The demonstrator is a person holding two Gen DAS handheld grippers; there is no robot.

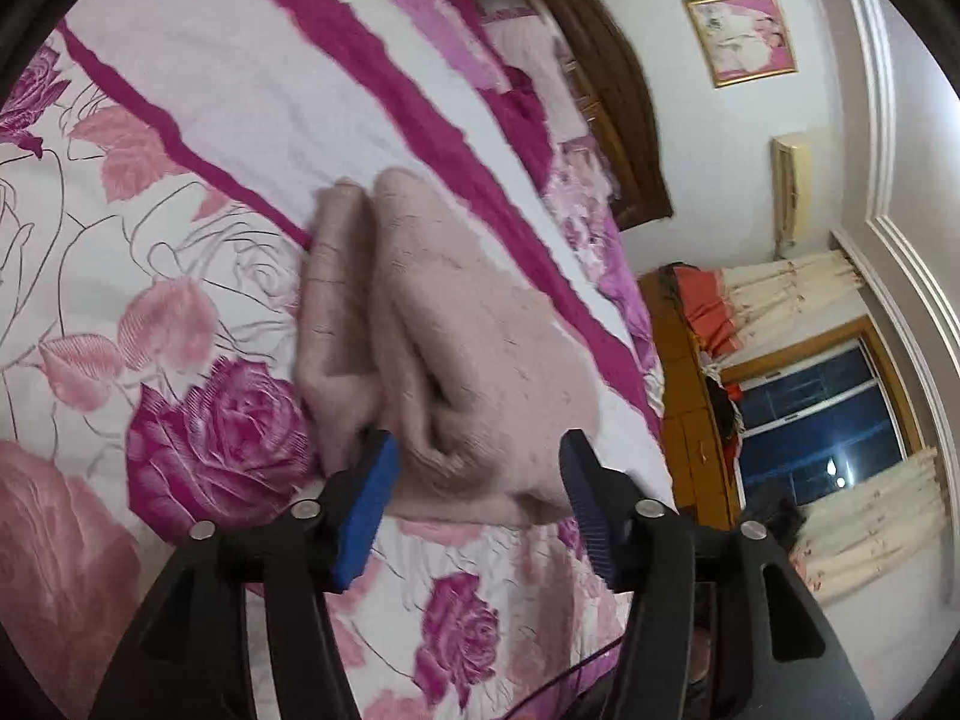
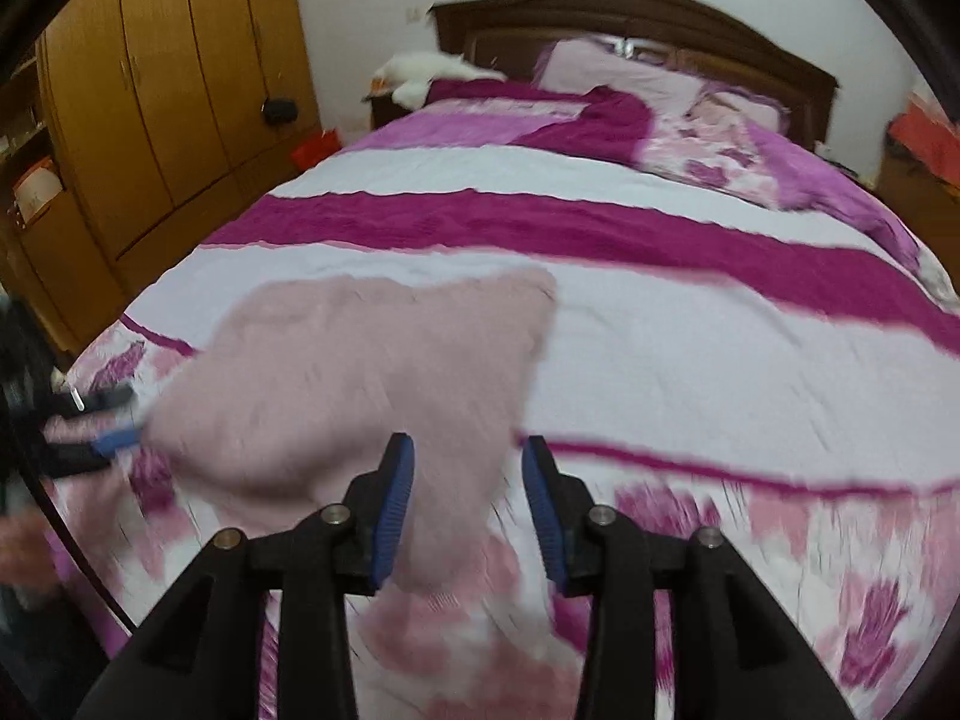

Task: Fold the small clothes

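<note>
- Pink knit garment (image 2: 354, 384): lies on the bedspread near the foot of the bed, loosely folded in soft lobes; the right wrist view is motion-blurred.
- Left gripper (image 1: 477, 459): jaws spread wide, blue-padded fingers (image 1: 366, 516) on either side of the garment's near edge; whether the pads touch the cloth cannot be told. Also seen at the garment's left edge in the right wrist view (image 2: 111, 420).
- Right gripper (image 2: 468, 462): jaws parted wide over the garment's near corner, gripping nothing visible.
- Bedspread (image 2: 690, 348): white and magenta bands, pink rose print toward the foot.
- Headboard (image 2: 630, 6): dark wood, arched.
- Pillow (image 2: 624, 75): lilac, against the headboard.
- Wardrobe (image 2: 168, 78): orange-brown wood, beside the bed.
- Framed picture (image 1: 743, 36): on the wall.
- Window (image 1: 822, 414): dark panes, floral curtains alongside.
</note>
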